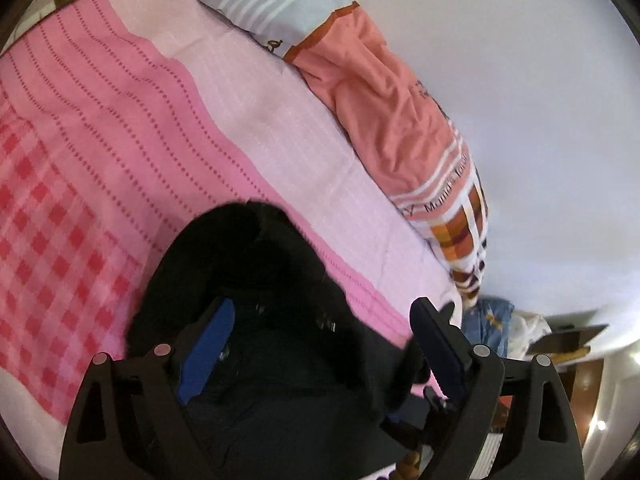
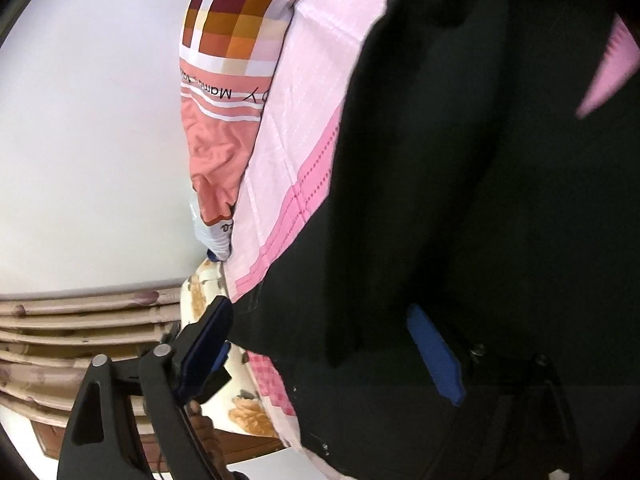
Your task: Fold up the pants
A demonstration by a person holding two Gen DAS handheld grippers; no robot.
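With the left gripper (image 1: 320,344) and right gripper (image 2: 328,340) both spread wide over the black pants (image 1: 256,280), close each squarely on a hem at twelve o'clock before lifting.

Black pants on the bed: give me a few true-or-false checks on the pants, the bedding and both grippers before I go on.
1. The black pants lie on a pink bedsheet. True.
2. The left gripper is clamped shut on the fabric. False: its jaws stand wide apart over the pants.
3. A salmon and checked quilt lies along the sheet's far edge by the wall. True.
4. The right gripper is shut. False: its jaws stand open, with black fabric between them.
5. The pants are blue denim. False: they are black.
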